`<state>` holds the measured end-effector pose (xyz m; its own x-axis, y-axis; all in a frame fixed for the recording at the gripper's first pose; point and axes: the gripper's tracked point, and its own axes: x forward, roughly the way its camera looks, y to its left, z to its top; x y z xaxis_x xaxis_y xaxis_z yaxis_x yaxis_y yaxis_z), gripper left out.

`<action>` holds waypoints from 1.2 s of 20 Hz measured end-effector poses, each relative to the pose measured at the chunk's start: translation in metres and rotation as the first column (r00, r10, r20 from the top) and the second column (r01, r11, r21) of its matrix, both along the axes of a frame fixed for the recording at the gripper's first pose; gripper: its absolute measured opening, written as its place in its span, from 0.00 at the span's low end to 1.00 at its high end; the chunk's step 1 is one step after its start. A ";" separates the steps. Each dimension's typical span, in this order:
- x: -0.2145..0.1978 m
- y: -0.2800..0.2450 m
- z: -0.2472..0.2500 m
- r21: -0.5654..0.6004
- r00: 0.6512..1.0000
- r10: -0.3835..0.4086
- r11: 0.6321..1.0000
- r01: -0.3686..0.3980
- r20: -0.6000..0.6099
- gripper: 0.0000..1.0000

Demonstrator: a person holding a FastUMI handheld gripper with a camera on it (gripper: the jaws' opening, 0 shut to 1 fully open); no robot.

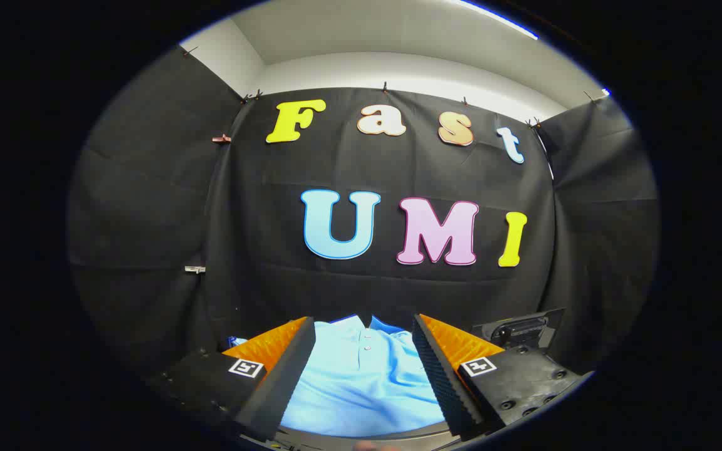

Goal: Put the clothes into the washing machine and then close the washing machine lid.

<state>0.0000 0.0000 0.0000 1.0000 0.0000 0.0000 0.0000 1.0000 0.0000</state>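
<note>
The gripper (pixel 364 366) sits at the bottom centre of the frame with its two fingers spread wide, one slanting in from lower left, the other from lower right. Neither finger presses on anything; a broad gap lies open between them. Each finger carries a small square marker on its outer block, and the right pad shows a ribbed face.

Through that gap, low in the frame, lies the shirt (pixel 364 382), light blue, spread flat with its collar pointing away toward the wall. A short placket with two small buttons runs down from the collar, near the middle of the frame's lower third. The cloth fills the space between the fingers and reaches a little past their tips. Whether the fingers touch it I cannot tell.

Just right of the right finger, at the lower right, a dark tilted panel (pixel 521 329) stands up behind the shirt; what it belongs to I cannot tell.

Beyond all this the black cloth wall (pixel 148 219) takes up the middle of the frame, with a white ceiling (pixel 398 37) along the top
</note>
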 end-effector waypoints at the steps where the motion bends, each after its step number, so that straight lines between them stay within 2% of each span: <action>1: 0.002 0.004 -0.001 0.005 1.000 0.012 1.000 -0.012 -0.007 0.98; 24: 0.013 -0.005 0.000 -0.013 0.999 0.033 0.999 -0.033 -0.031 0.98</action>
